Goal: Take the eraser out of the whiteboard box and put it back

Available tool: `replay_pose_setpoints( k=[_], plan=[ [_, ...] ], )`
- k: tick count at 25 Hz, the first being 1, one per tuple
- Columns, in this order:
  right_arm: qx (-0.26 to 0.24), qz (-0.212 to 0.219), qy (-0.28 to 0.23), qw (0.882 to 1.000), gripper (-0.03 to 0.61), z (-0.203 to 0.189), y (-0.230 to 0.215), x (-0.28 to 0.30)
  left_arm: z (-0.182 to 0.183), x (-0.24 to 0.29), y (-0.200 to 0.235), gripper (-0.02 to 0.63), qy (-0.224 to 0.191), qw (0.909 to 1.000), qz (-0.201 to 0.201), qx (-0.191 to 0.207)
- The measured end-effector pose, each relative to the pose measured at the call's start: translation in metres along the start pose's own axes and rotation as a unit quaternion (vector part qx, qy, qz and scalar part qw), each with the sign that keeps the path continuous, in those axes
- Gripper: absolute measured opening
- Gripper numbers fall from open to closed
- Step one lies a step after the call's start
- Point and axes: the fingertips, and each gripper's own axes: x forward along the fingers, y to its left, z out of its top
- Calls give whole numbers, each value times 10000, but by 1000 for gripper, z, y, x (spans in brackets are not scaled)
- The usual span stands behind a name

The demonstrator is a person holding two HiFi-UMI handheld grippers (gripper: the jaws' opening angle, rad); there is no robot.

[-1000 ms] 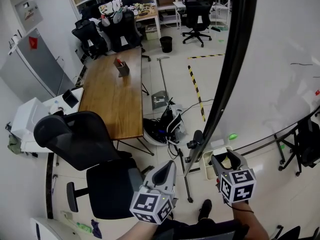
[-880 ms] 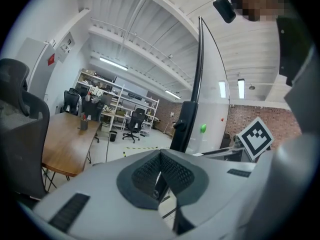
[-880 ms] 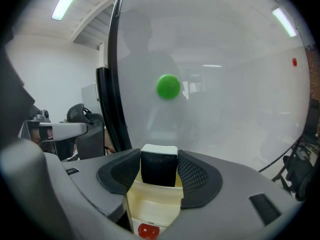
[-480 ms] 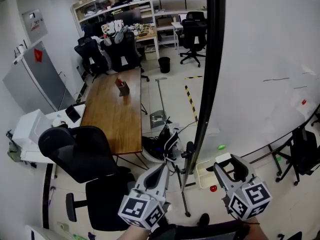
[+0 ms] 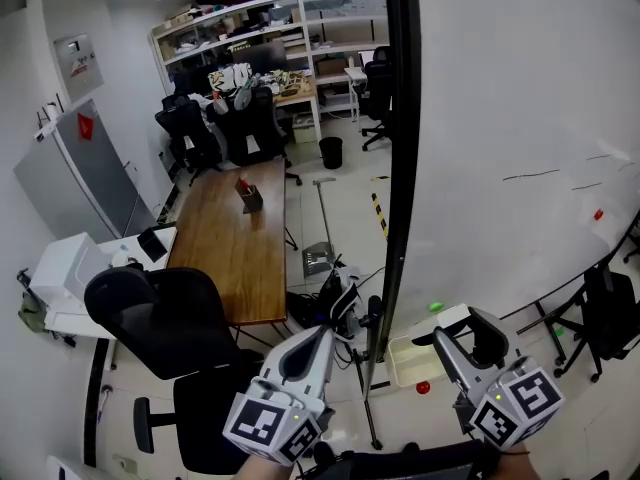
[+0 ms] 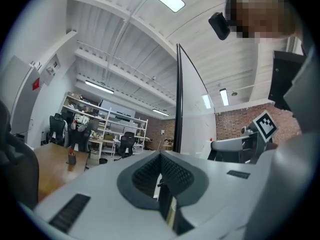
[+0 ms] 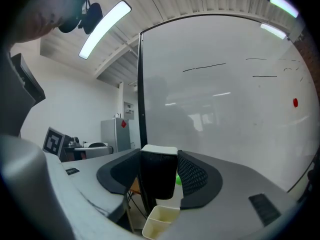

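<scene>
At the foot of the whiteboard, the cream whiteboard box sits by the black frame edge, and from here it looks open-topped with no eraser in it. The eraser, a dark block with a white back, is out of the box and held in the right gripper, whose 2 jaws are parted only as far as the block's width and press on its 2 sides. In the right gripper view the box lies just below and ahead of the held eraser, apart from it. So the taking-out half looks done and the return is the step in hand. The next move calls for lowering the eraser over the box opening, lining it up inside the walls, then letting go. The left gripper has its jaws pressed together on nothing and hangs beside the right one, well clear of the box.
</scene>
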Motion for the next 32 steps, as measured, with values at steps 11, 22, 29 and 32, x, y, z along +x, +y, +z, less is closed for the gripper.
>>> replay_pose_setpoints(
  k=[11, 22, 29, 32],
  plan=[
    [-32, 38, -4, 10000, 255, 2, -1, -3, -2, 1, -3, 23, 49, 10000, 2, 6],
    [4, 187, -4, 9998, 255, 5, -5, -17, -5, -1, -14, 28, 8, 9997, 172, -153],
    [127, 528, 87, 9985, 255, -8, -25, -31, -25, 0, -42, 28, 177, 9984, 517, -139],
    [184, 747, 129, 9970, 255, -14, -34, -35, -36, -3, -51, 28, 236, 9966, 775, -162]
  ],
)
